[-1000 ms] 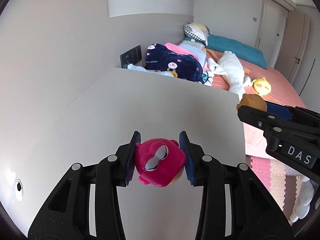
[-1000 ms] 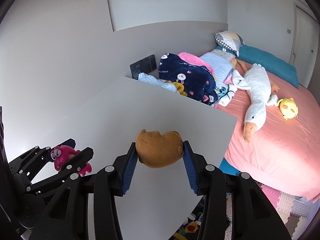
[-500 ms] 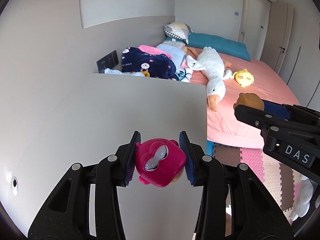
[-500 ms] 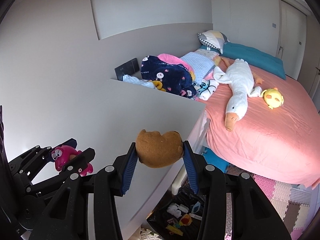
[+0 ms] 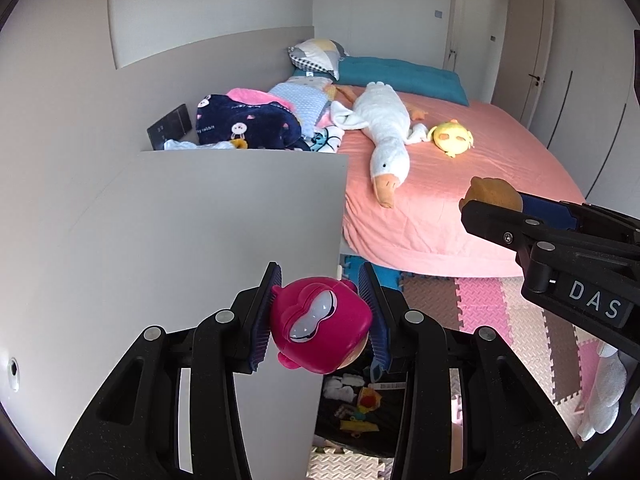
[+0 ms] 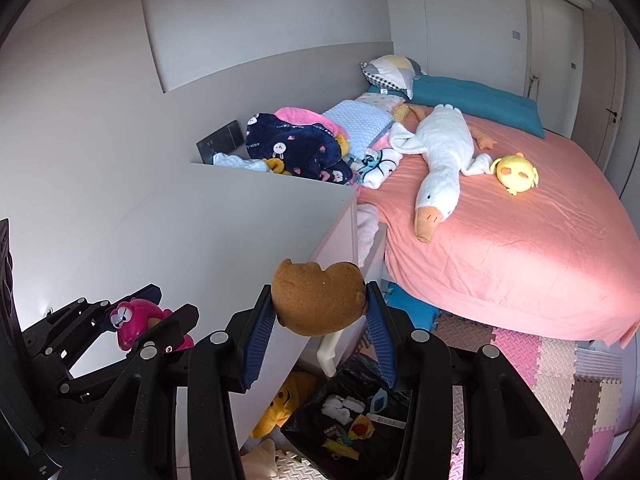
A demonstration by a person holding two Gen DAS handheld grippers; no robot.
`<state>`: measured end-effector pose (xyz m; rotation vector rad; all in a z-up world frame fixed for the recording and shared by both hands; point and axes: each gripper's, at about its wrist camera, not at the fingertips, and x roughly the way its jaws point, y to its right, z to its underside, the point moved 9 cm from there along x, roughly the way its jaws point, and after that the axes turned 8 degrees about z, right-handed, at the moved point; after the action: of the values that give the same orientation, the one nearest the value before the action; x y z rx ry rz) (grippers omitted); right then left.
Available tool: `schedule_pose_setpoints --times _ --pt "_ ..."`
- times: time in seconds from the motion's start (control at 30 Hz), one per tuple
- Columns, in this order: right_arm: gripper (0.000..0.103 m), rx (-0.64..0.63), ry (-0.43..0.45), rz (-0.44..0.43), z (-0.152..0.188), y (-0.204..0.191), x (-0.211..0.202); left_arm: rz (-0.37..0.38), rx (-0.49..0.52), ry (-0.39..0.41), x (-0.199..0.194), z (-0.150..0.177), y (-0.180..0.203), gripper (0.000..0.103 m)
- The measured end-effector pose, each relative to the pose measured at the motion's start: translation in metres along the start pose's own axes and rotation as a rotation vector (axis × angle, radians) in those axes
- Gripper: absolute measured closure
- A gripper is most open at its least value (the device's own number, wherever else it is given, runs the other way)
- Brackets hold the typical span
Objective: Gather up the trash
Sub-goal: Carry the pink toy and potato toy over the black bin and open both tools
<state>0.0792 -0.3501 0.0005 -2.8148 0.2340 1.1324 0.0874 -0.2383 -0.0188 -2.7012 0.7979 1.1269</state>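
My left gripper [image 5: 320,312] is shut on a pink toy head [image 5: 318,334], held above the right edge of the white cabinet top [image 5: 200,220]. My right gripper [image 6: 320,316] is shut on a brown plush toy [image 6: 318,300], held past the cabinet's edge. Below both, on the floor, stands a black trash bag [image 6: 352,420] holding scraps; it also shows in the left wrist view [image 5: 356,404]. In the right wrist view the left gripper [image 6: 132,320] with the pink toy [image 6: 136,322] shows at lower left. In the left wrist view the right gripper [image 5: 496,208] with the brown toy [image 5: 494,194] shows at right.
A bed with a pink sheet [image 6: 520,240] carries a white goose plush [image 6: 440,160], a yellow chick plush [image 6: 516,174] and folded blankets [image 6: 304,148]. A yellow plush [image 6: 284,404] lies on the floor by the cabinet. Foam mats [image 5: 500,320] cover the floor.
Both grippers have moved right, from over the cabinet top toward its edge, still holding their toys. The trash bag on the floor has come into view below them.
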Motion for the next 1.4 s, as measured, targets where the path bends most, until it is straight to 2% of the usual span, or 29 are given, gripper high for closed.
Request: schedule_pose_setpoints --times 1.0,1.4 --pt "0.056 0.155 -0.015 0.145 0.038 0.125 -0.016 0.133 0.134 -0.065 0.028 0.015 0.109 0.063" --pt "0.056 0.216 -0.049 0.158 0.059 0.156 -0.011 0.169 0.172 -0.122 0.049 0.031 0.137 0.063"
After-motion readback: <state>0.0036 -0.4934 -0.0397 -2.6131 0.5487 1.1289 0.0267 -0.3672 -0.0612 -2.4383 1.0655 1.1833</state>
